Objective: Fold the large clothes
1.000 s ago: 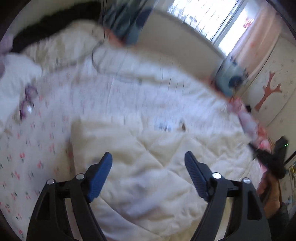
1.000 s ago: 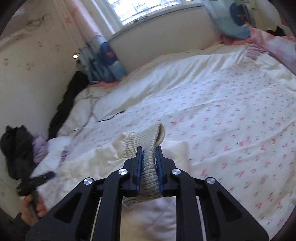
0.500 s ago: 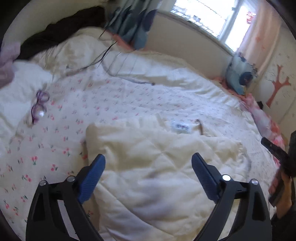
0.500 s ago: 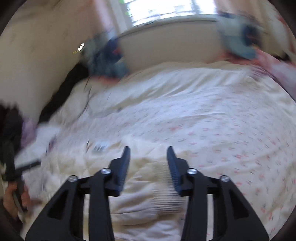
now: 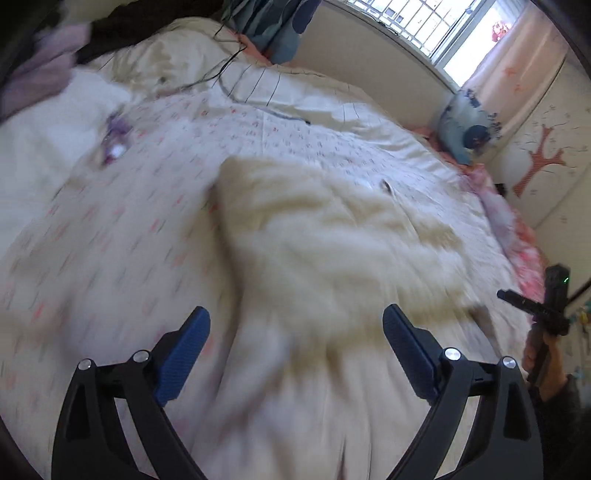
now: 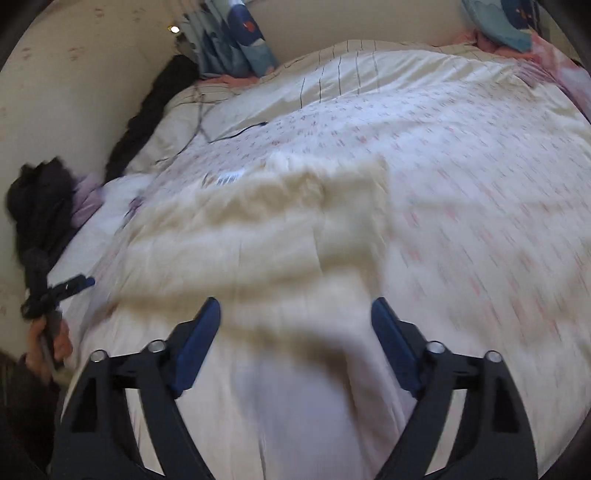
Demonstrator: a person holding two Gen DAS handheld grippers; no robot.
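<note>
**Cream quilted jacket, laid flat on floral bedspread**

Cream quilted jacket (image 5: pixel 325 243) (image 6: pixel 258 236): soft, puffy, motion-blurred; lies mid-bed, clear of both claws. Left gripper (image 5: pixel 295 343): blue pads spread wide, holding nothing. Right gripper (image 6: pixel 295 332): likewise spread, empty.

Right view only: white label (image 6: pixel 229 179) at the garment's 11 o'clock edge; black clothing heap (image 6: pixel 40 199) at 9 o'clock.

Left view only: window (image 5: pixel 417 22) at 1 o'clock; purple glasses (image 5: pixel 116 142) at 10 o'clock.

Floral bedspread (image 5: pixel 110 229) (image 6: pixel 480 192): bare cloth around the garment on all sides. Blue cushion (image 5: pixel 467 127) at the far edge.
</note>
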